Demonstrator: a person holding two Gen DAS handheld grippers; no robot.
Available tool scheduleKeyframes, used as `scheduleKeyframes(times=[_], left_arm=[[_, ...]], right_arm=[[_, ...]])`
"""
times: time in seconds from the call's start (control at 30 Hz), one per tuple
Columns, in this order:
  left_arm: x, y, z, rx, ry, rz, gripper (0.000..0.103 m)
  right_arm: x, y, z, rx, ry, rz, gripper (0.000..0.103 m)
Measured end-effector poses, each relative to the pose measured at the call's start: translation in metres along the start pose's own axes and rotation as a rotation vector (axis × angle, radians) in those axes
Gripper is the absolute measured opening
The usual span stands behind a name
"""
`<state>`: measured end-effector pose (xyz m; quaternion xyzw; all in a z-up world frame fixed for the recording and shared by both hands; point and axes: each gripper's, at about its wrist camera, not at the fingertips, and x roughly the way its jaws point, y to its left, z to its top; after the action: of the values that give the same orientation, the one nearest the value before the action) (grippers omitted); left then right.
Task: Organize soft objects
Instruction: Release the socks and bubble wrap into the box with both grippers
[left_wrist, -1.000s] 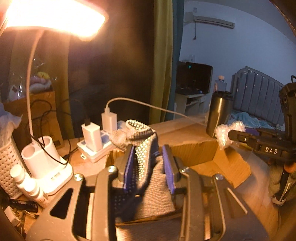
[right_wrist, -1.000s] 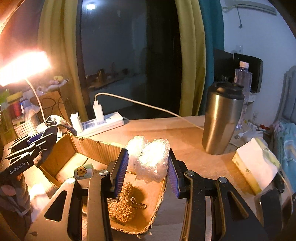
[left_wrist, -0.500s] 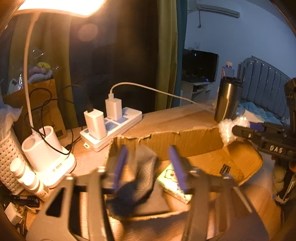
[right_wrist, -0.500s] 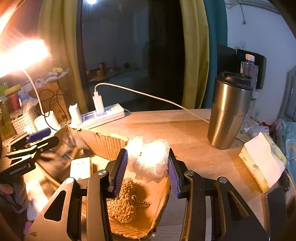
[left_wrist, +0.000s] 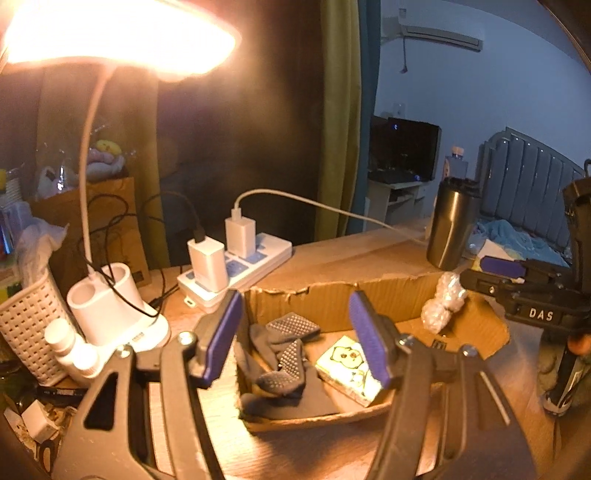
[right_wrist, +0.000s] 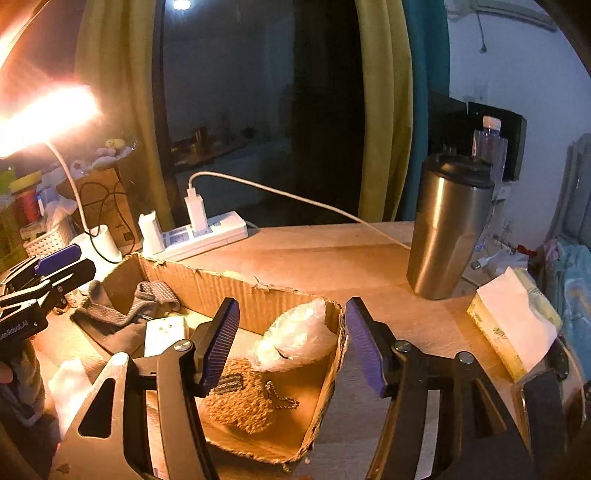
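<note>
Left gripper (left_wrist: 295, 336): jaws spread apart, just been opening, nothing pressed between the purple pads; poised over the left end of the box.
Right gripper (right_wrist: 291, 343): jaws wide, just been opening; bubble wrap lying beyond and between them, touched by neither pad.
Cardboard box (left_wrist: 332, 291): shallow, torn-edged, open-topped, on the wooden desk (right_wrist: 332, 258); serving as the collection spot for soft things.
Grey work glove (left_wrist: 280, 354): crumpled in the left end of the box, dotted grip side partly up, free of the left pads.
Bubble wrap (right_wrist: 295, 336): wad resting inside the right end of the box, leaning on the side wall; seen from the left wrist as a pale lump (left_wrist: 443, 302) near the right gripper's tip.
Brown fuzzy plush (right_wrist: 240, 398): on the box floor below the bubble wrap, small chain attached.
Yellow cartoon-print pack (left_wrist: 347, 362): flat on the box floor, just beside the glove.
Done so far, judged from the layout: glove, bubble wrap, plush and pack all in the box; both tools emptied.
Left to do, as a judgement: perhaps the white soft lump (right_wrist: 70, 384) outside the box at the near left, nature unclear; tissue box (right_wrist: 509, 332) at the right maybe another candidate, though uncertain.
Not for sorting, probably: steel tumbler (right_wrist: 447, 229), power strip (left_wrist: 236, 269) with chargers, desk lamp base (left_wrist: 110, 306).
Risk: low torn wall, bubble wrap perched near the rim and liable to roll out.
</note>
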<state>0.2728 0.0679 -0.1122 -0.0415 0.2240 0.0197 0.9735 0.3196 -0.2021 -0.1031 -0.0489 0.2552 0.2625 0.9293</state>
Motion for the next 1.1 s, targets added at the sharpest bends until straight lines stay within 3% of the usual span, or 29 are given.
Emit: scheduleKeyframes(times=[1.1], left_arm=[[-0.111,-0.011,-0.007,-0.014,-0.125,-0.037,0.064]], right_arm=[[-0.114,0.05,-0.007,-0.054,-0.126,0.009,0.063]])
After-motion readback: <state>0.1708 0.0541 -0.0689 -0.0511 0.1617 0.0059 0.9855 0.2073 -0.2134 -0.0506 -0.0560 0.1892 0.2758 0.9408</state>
